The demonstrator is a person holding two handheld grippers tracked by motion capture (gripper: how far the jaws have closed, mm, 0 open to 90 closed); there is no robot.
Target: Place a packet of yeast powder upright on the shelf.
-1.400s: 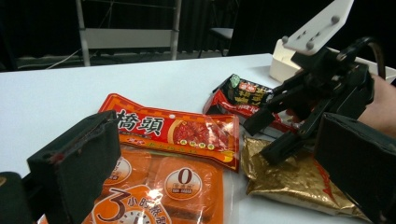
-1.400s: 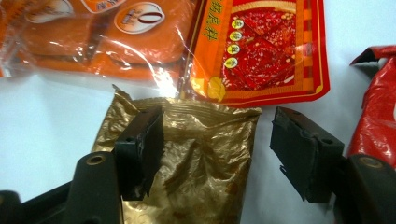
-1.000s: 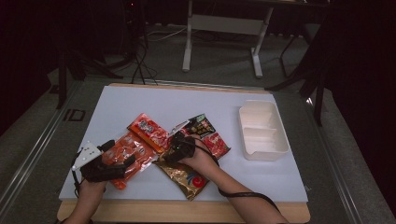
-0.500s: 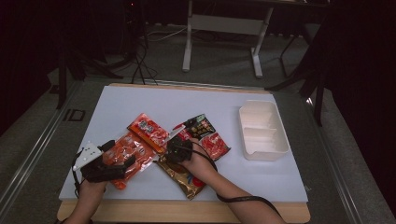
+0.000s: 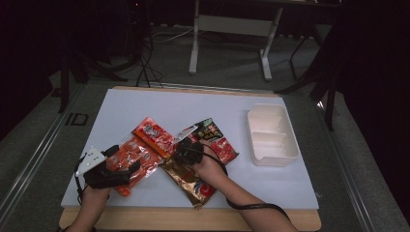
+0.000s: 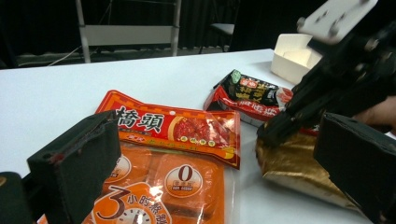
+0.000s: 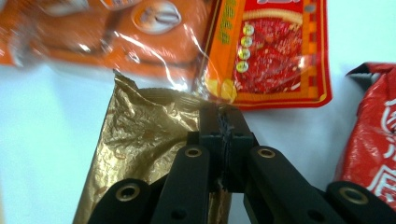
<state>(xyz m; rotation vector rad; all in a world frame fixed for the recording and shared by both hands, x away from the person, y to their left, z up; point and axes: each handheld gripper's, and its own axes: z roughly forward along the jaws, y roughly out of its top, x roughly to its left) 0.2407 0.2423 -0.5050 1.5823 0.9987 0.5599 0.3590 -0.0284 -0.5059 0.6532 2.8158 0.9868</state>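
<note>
Right tongs (image 7: 223,122) have just closed, pinching the crinkled gold foil packet's (image 7: 140,140) far edge; lift looks next. Left tongs (image 6: 224,163) gape wide, empty, over the orange plastic snack pack (image 6: 173,186).

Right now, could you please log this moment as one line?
right gripper: just closed, shut on gold packet | left gripper: open over orange packet

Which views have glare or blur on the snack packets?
High view: dim and soft, room behind black. Left gripper view: glare on the orange packet, near jaws blurred. Right gripper view: sheen on the gold packet, clear orange wrapper at top blurred.
</note>
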